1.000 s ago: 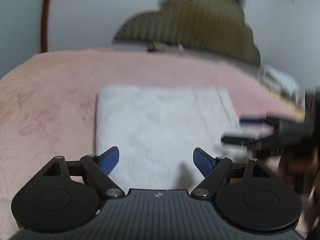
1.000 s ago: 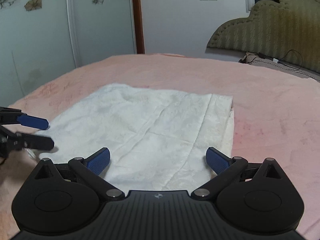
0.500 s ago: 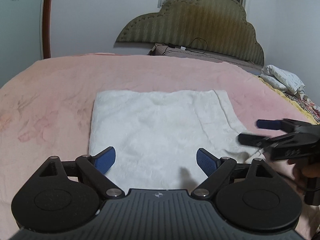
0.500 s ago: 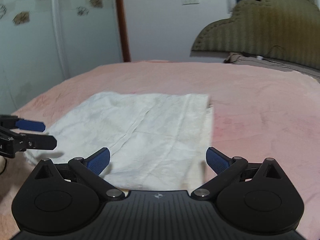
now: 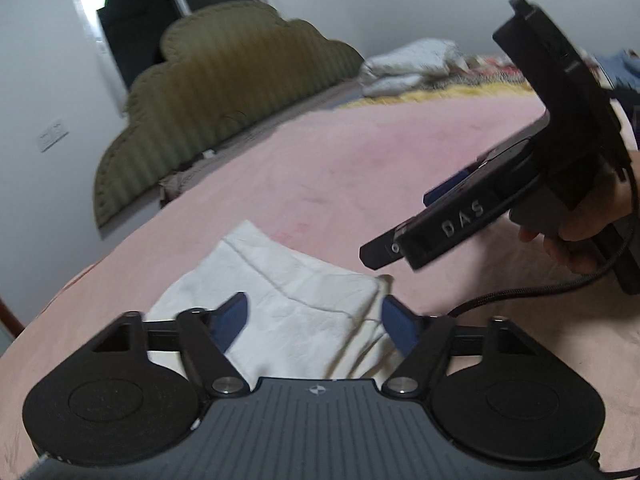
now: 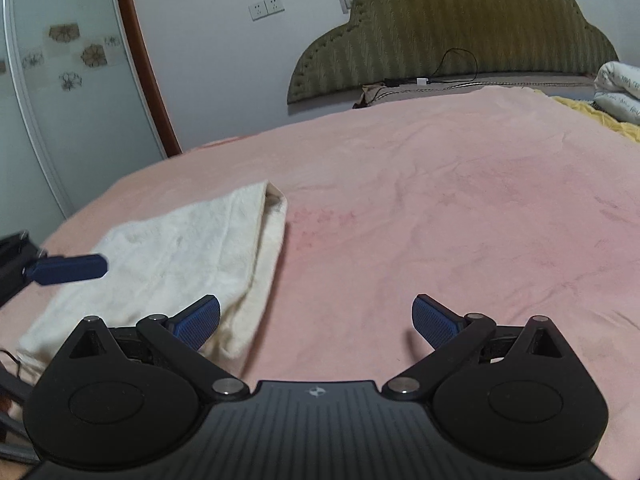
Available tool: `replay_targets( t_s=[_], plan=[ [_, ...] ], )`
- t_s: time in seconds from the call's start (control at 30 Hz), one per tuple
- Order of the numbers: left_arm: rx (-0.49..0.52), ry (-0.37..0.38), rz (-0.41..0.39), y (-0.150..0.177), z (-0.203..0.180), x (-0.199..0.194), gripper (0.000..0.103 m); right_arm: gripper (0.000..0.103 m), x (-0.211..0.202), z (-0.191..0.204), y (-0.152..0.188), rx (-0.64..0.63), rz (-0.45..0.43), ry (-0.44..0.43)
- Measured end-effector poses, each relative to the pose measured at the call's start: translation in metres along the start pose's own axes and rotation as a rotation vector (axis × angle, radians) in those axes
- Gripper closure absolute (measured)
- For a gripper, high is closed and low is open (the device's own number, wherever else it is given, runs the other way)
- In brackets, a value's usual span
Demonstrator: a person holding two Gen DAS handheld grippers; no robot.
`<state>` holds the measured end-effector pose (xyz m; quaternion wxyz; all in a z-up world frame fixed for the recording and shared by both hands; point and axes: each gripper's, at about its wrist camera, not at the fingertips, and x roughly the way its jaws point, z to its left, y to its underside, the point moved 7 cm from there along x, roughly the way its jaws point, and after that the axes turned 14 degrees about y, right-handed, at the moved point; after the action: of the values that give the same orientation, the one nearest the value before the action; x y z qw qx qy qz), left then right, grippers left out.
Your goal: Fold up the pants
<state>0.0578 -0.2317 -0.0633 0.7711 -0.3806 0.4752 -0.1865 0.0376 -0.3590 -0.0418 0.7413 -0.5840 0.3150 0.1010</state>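
1. The folded white pants (image 5: 304, 312) lay flat on the pink blanket (image 5: 360, 168) covering the bed, near its front edge, in a neat rectangular stack.
2. The left gripper (image 5: 314, 322) hovered just over the pants' near edge, tilted in its own view. Its jaws had just been narrowing, yet the blue pads (image 5: 232, 320) stood apart with cloth showing under the gap between them; they were not pinching it.
3. The right gripper (image 6: 316, 322) hung released, jaws wide. Its left pad (image 6: 198, 322) sat over the right edge of the pants; its right pad was over bare blanket.
4. In the left wrist view a person's hand (image 5: 588, 216) held the right gripper's black handle up above the blanket, beyond the pants, a cable trailing from it.
5. An olive scalloped headboard (image 6: 452, 28) stood behind the bed, with folded bedding (image 6: 618, 88) at the far right.
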Motion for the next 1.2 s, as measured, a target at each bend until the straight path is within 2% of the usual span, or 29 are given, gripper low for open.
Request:
replay_targets(
  t_s=[0.1, 0.2, 0.37, 0.43, 0.47, 0.53, 0.6, 0.67, 0.7, 0.8, 0.9, 1.07, 1.2],
  plan=[
    [0.043, -0.028, 0.034, 0.004, 0.002, 0.012, 0.041, 0.0, 0.003, -0.001, 0.005, -0.042, 0.008, 0.026],
    [0.089, -0.036, 0.045, 0.006, -0.003, 0.015, 0.041, 0.0, 0.006, -0.003, 0.009, -0.035, 0.019, 0.013],
    [0.221, -0.065, 0.075, 0.011, -0.015, 0.019, 0.041, 0.0, 0.006, -0.002, 0.009, -0.011, 0.031, -0.025],
    [0.243, -0.076, 0.088, 0.013, -0.015, 0.022, 0.042, 0.0, 0.003, -0.001, 0.011, -0.031, 0.026, -0.025],
    [0.241, -0.076, 0.089, 0.013, -0.014, 0.023, 0.045, 0.0, 0.002, 0.0, 0.011, -0.039, 0.023, -0.025],
    [0.215, -0.065, 0.088, 0.01, -0.011, 0.024, 0.055, 0.0, -0.002, 0.001, 0.012, -0.052, 0.022, -0.046],
    [0.165, -0.038, 0.082, 0.006, -0.007, 0.024, 0.072, 0.0, -0.003, 0.002, 0.015, -0.069, 0.025, -0.041],
    [0.103, 0.005, 0.074, 0.004, -0.005, 0.022, 0.084, 0.0, -0.002, 0.003, 0.016, -0.071, 0.025, -0.035],
    [0.077, 0.011, 0.07, 0.004, -0.005, 0.022, 0.086, 0.0, -0.002, 0.003, 0.016, -0.066, 0.025, -0.037],
    [-0.007, 0.01, 0.026, 0.002, 0.0, 0.016, 0.093, 0.0, -0.007, 0.002, 0.011, -0.053, -0.004, -0.029],
    [-0.093, 0.037, -0.007, -0.005, 0.001, 0.008, 0.094, 0.0, -0.013, 0.0, 0.003, -0.039, -0.044, -0.006],
    [-0.075, 0.06, 0.015, -0.001, -0.014, 0.013, 0.095, 0.0, -0.015, 0.002, -0.01, 0.03, -0.073, -0.029],
    [-0.079, 0.064, 0.017, 0.008, -0.016, 0.02, 0.095, 0.0, -0.007, 0.02, -0.02, 0.002, -0.075, -0.075]
  ],
)
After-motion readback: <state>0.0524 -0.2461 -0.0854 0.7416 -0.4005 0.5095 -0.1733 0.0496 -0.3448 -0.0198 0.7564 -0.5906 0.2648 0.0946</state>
